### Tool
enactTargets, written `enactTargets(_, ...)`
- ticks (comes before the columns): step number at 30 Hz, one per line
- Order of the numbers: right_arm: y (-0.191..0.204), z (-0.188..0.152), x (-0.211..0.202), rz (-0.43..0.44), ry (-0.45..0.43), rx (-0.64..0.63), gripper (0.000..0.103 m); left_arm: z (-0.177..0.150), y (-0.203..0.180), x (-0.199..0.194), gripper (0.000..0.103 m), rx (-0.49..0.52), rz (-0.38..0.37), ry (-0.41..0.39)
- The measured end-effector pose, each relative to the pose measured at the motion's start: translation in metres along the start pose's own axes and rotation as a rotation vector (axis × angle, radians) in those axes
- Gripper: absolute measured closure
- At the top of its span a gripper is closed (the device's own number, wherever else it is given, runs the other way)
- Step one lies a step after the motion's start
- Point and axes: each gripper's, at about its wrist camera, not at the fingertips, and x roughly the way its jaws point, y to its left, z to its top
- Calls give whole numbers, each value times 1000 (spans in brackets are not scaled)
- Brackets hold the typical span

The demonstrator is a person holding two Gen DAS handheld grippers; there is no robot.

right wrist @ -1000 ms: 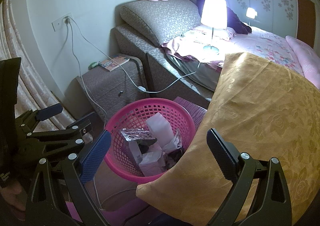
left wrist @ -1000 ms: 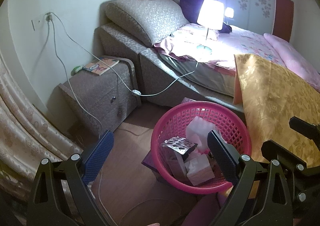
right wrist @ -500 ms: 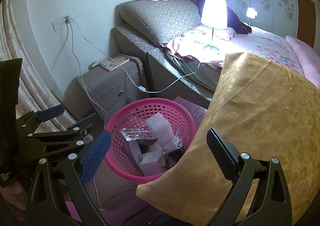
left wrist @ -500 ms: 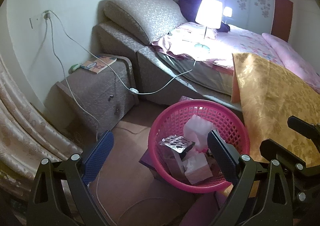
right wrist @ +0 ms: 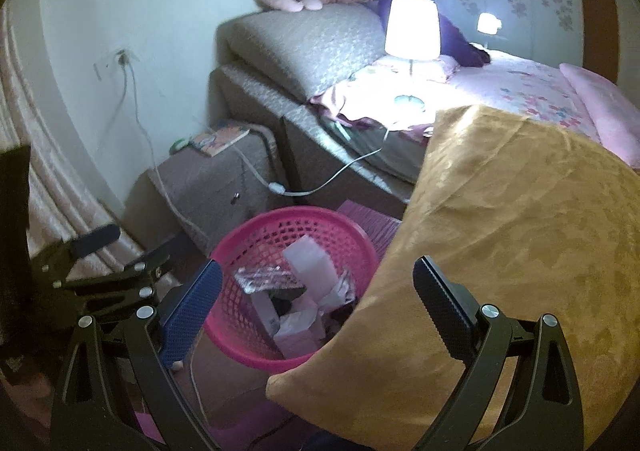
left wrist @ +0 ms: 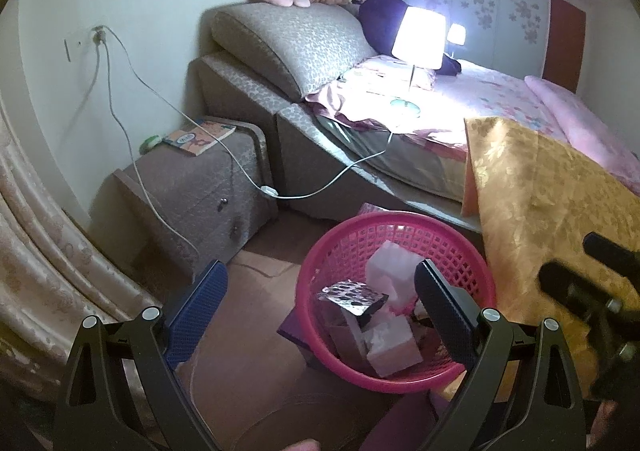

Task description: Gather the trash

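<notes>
A pink plastic basket point(left wrist: 400, 379) stands on the floor by the bed and holds trash: a shiny foil wrapper point(left wrist: 350, 297), white tissue and small boxes. It also shows in the right wrist view point(right wrist: 248, 351). My left gripper point(left wrist: 320, 303) is open and empty, above the basket's left rim. My right gripper point(right wrist: 316, 297) is open and empty, above the basket and the edge of a gold pillow point(right wrist: 520, 251). Each gripper shows at the edge of the other's view.
A grey bedside cabinet point(left wrist: 208, 187) with a book point(left wrist: 200, 137) stands left of the bed. A white cable point(left wrist: 256, 183) hangs from the wall socket to a lit lamp point(left wrist: 418, 39) on the bed. A curtain point(left wrist: 44, 259) hangs at the left.
Both grippers have shifted slightly, and the right view has swung a little to the left. Both stay open and empty. The basket has not moved.
</notes>
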Motion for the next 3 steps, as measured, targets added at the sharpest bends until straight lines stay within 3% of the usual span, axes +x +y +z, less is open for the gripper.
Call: enactTargets(3, -17, 3, -16, -24, -37, 48, 10, 2, -7, -1, 12, -4, 0, -8)
